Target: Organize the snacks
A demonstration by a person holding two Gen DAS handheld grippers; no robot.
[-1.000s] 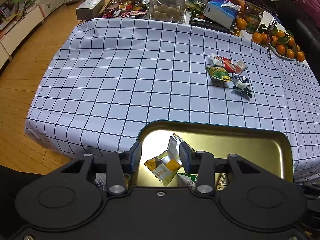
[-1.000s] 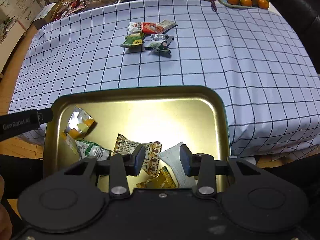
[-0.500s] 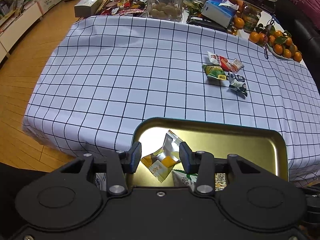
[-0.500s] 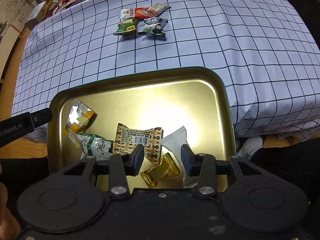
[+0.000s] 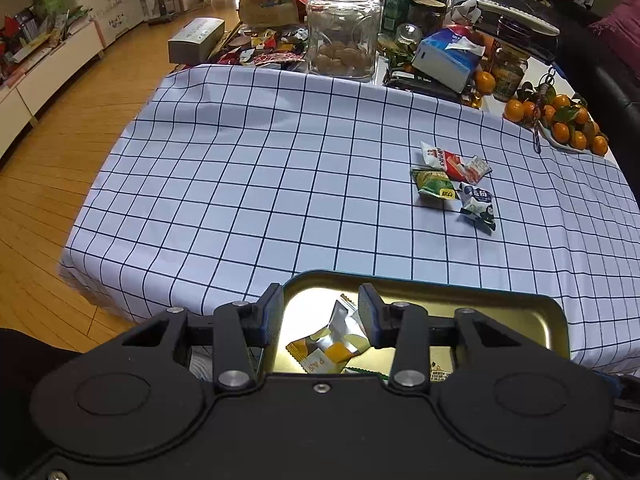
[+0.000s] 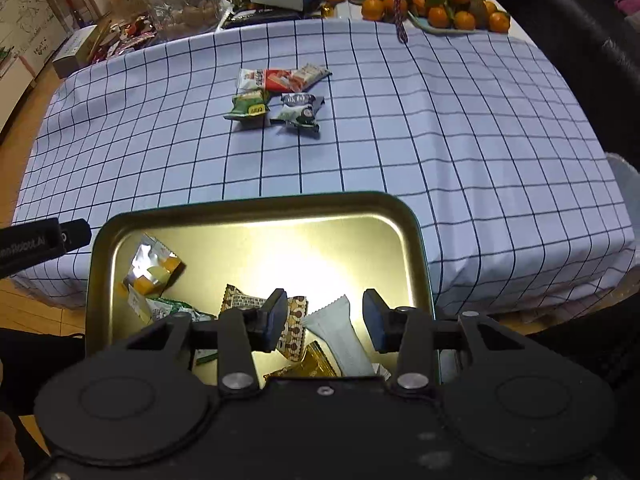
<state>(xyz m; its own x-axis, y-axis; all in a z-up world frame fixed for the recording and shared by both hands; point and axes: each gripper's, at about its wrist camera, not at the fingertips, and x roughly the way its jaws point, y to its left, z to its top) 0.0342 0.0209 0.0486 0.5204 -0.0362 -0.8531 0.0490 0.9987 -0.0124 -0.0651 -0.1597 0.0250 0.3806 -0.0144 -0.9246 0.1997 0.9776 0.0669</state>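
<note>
A gold metal tray point(image 6: 412, 236) with rounded corners sits at the near edge of the table, on a white cloth with a dark grid point(image 6: 440, 140); its long axis runs along that edge. Inside it, a silver-and-yellow packet point(image 6: 154, 268) lies crumpled near the tray's left wall. A green-and-white packet point(image 6: 168, 307) lies just below it, a brown patterned packet point(image 6: 294, 322) lies lengthwise toward the middle, a plain white packet point(image 6: 340, 332) points its notched end up toward the tray's far rim, and a gold-wrapped sweet point(image 6: 308, 366) sits at the near rim.

Three more snacks lie close together near the middle of the cloth. A red-and-white bar point(image 6: 284, 78) has its long axis across the table. A green packet with a yellow label point(image 6: 248, 107) lies just in front of its left end, and a dark-and-white packet point(image 6: 298, 113) beside that.

The right gripper point(image 6: 325, 320) hovers over the tray's near part, its fingers apart with nothing clamped; the white packet lies beneath the gap. The left gripper point(image 5: 320, 316) hangs over the tray's left end, fingers apart and gripping nothing, the silver-and-yellow packet showing below them.

Along the far edge stand a glass jar point(image 5: 344, 36), a blue tissue box point(image 5: 448, 60) and a plate of oranges point(image 6: 452, 4).
</note>
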